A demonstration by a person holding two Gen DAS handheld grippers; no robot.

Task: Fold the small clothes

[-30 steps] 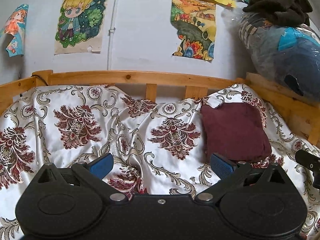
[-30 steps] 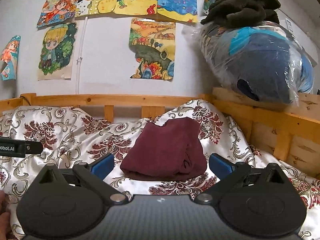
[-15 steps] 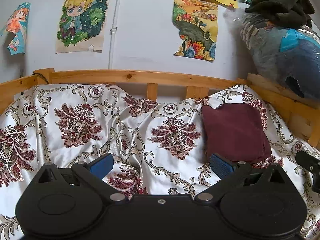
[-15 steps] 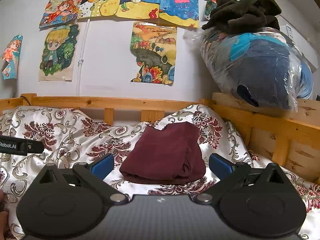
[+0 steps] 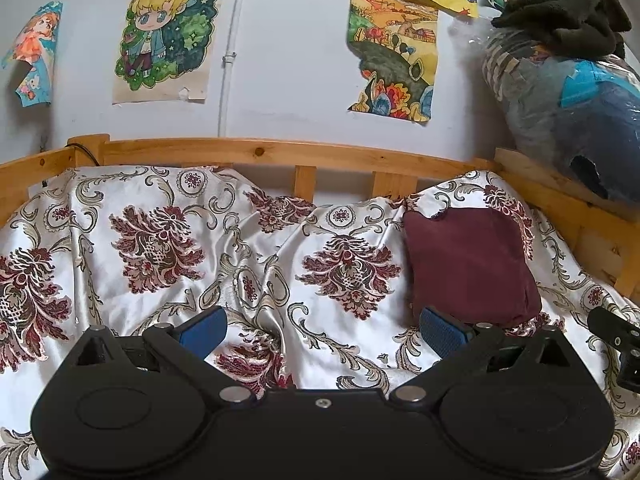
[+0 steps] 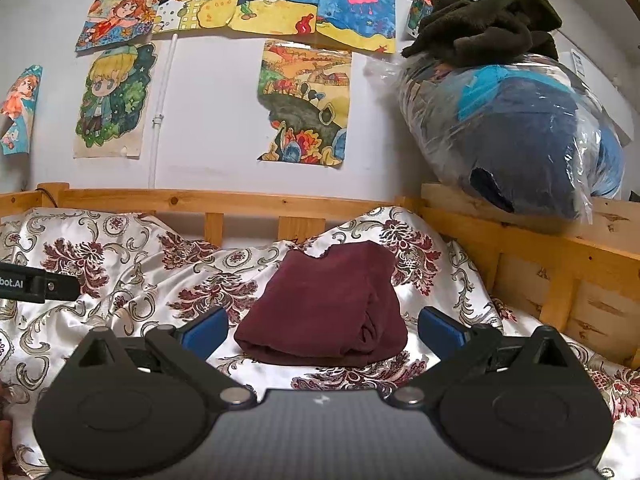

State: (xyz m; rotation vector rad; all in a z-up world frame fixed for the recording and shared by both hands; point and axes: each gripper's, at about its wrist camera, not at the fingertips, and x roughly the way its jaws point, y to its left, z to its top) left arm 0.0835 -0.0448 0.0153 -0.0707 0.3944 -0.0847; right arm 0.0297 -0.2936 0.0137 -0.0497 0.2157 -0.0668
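A folded maroon garment [image 5: 468, 264] lies on the floral satin sheet [image 5: 168, 240] near the bed's far right corner; it also shows in the right wrist view [image 6: 328, 308]. My left gripper [image 5: 322, 330] is open and empty, above the sheet to the left of the garment. My right gripper [image 6: 322, 330] is open and empty, held just in front of the garment, its blue fingertips [image 6: 206, 330] wider than the fold. The right gripper's tip [image 5: 612, 328] shows at the left wrist view's right edge.
A wooden bed rail [image 5: 280, 152] runs along the back and right side [image 6: 540, 248]. A plastic-wrapped blue bundle [image 6: 520, 132] with dark clothing on top [image 6: 488, 28] sits on the right rail. Drawings hang on the wall [image 6: 304, 100].
Both grippers have drawn back and tilted slightly, so the garment and bed sit a little lower in the views. The garment has not moved. Both grippers stay open.
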